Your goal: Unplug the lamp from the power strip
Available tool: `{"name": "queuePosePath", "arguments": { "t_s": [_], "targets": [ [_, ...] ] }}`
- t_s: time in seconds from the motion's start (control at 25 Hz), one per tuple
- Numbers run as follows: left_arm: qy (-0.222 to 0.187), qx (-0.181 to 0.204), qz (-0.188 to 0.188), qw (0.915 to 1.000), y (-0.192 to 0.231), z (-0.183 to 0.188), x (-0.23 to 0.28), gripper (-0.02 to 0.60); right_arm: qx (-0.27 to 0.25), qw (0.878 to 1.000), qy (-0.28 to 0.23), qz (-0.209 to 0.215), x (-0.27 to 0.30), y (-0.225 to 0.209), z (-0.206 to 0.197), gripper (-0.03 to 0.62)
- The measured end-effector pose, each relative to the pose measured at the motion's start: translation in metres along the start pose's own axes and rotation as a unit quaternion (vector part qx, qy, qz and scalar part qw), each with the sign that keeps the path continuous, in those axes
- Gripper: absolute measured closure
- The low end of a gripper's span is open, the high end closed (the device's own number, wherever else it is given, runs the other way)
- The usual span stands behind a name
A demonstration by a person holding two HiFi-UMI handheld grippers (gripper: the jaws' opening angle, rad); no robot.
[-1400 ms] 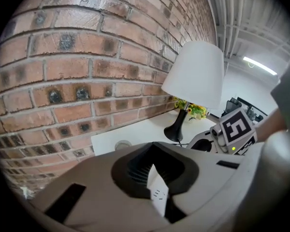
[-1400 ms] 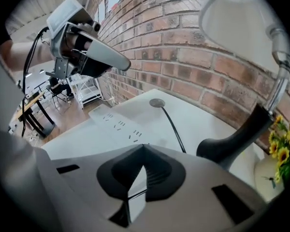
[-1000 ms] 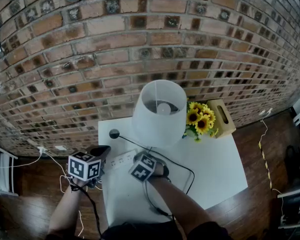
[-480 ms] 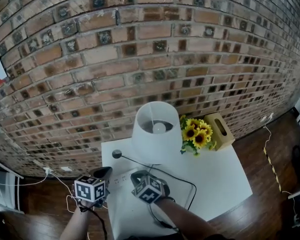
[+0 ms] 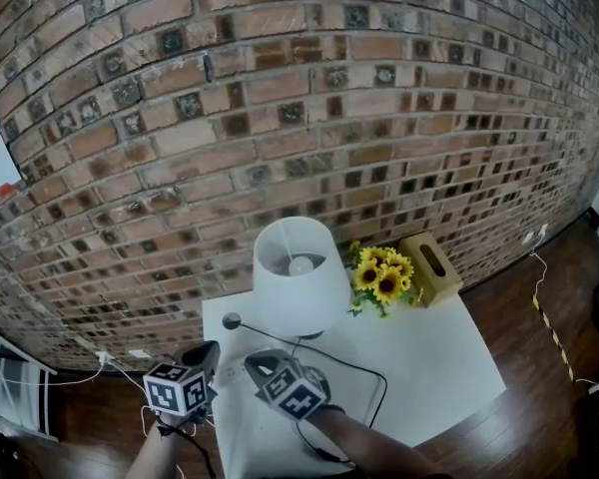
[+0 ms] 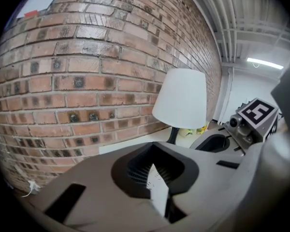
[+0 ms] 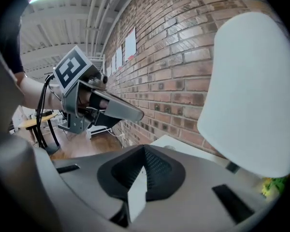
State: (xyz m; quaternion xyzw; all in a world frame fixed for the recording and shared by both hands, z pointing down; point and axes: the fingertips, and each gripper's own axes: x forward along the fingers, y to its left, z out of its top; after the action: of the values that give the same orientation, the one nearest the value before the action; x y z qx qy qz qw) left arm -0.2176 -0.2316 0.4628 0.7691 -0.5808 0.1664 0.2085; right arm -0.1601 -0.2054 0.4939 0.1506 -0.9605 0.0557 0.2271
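**Left tool (image 6: pixel 158 190) and right tool (image 7: pixel 137 190) clenched, empty**

The lamp (image 5: pixel 292 272) stood at the worktop's (image 5: pixel 449 357) back edge, the power strip (image 5: pixel 233 369) near its front-left corner. Strip seemed light, cord (image 5: pixel 374 382) limp: pin it, grip the plug body

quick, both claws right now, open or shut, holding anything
left claw: shut, nothing in it
right claw: shut, nothing in it

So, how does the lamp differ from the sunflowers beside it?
The lamp is white and tall; the sunflowers are yellow and much lower. The lamp has a smooth plain shade; the sunflowers are a leafy bunch. Both stand on the white table by the brick wall.
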Motion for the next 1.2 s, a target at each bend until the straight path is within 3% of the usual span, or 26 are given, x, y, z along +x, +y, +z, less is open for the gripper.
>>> {"name": "queuePosePath", "arguments": {
  "t_s": [0.2,0.44,0.6,0.84,0.92,1.04,1.2],
  "targets": [
    [-0.031,-0.007,0.024,0.9992,-0.014,0.014,-0.025,0.561,-0.005,0.999,-0.033,0.028,-0.019,0.014,0.019,0.592],
    [-0.034,0.038,0.071,0.9962,-0.030,0.006,-0.064,0.561,0.015,0.995,-0.078,0.065,-0.032,0.031,0.046,0.594],
    [-0.046,0.025,0.104,0.9932,-0.024,0.002,-0.101,0.561,0.025,0.990,-0.111,0.080,-0.039,0.043,0.066,0.592],
    [-0.112,0.019,0.138,0.9839,-0.017,0.026,-0.136,0.560,0.018,0.984,-0.119,0.133,-0.056,0.076,0.085,0.592],
    [-0.125,0.005,0.129,0.9837,-0.017,0.029,-0.136,0.560,0.016,0.983,-0.114,0.142,-0.060,0.084,0.084,0.592],
    [-0.124,-0.013,0.088,0.9883,-0.028,0.024,-0.127,0.560,0.013,0.987,-0.108,0.120,-0.069,0.083,0.078,0.592],
    [-0.123,0.001,0.041,0.9915,-0.045,0.023,-0.110,0.561,0.040,0.992,-0.094,0.078,-0.078,0.079,0.066,0.592]
  ]
}}
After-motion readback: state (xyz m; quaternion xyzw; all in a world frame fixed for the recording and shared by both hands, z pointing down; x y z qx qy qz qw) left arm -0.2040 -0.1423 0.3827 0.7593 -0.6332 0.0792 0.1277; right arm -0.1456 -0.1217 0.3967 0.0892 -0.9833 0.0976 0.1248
